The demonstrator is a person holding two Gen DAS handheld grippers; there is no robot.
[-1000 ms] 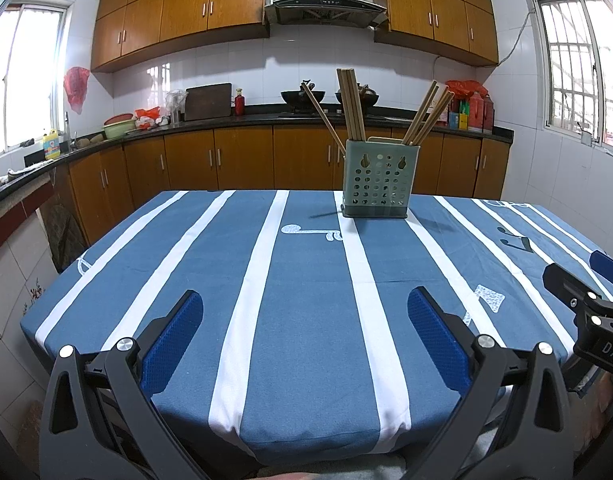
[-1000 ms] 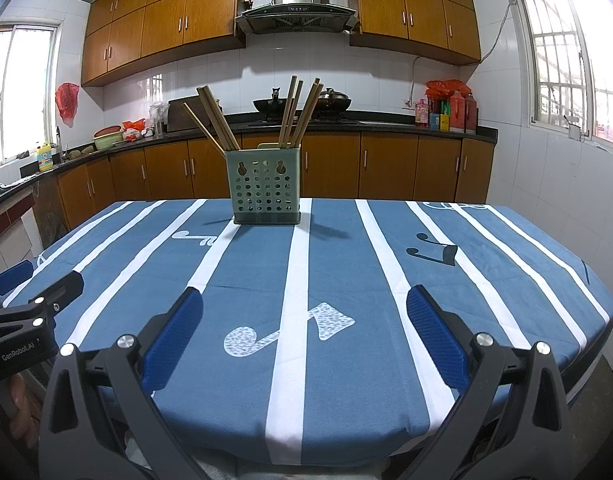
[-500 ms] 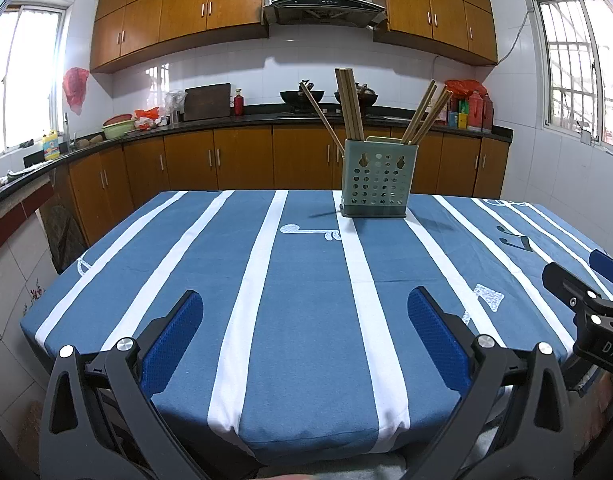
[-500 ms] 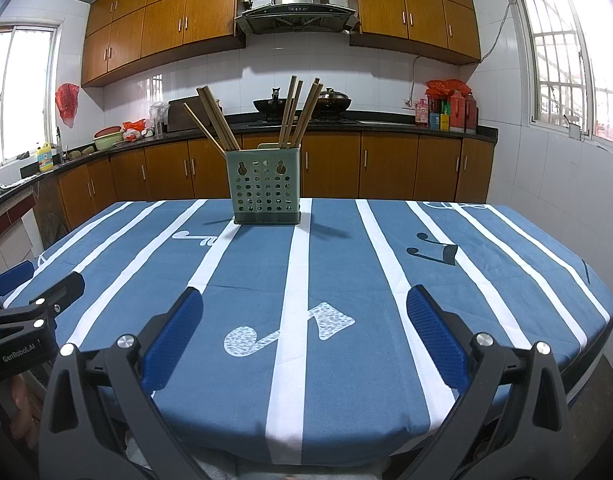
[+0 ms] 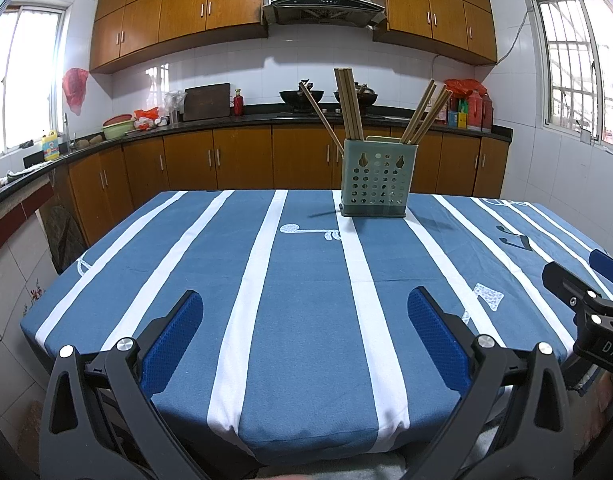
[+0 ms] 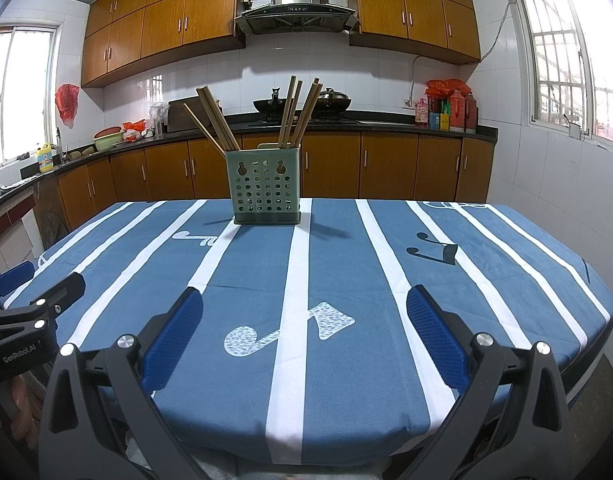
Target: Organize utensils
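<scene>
Kitchen: wooden cabinets [image 5: 242, 0] are lining the wall behind the table.
Table: a blue striped cloth [image 5: 306, 280] is covering it.
Holder: a green perforated holder [image 5: 375, 178] is standing upright at the far edge, at 12 o'clock from me.
Chopsticks: wooden chopsticks [image 5: 348, 108] are leaning inside it.
My left gripper [image 5: 305, 312]: I am holding it wide open over the near edge, gripping nothing.
My right gripper [image 6: 304, 308]: I am holding it equally wide, empty, at 3 o'clock of the left.
</scene>
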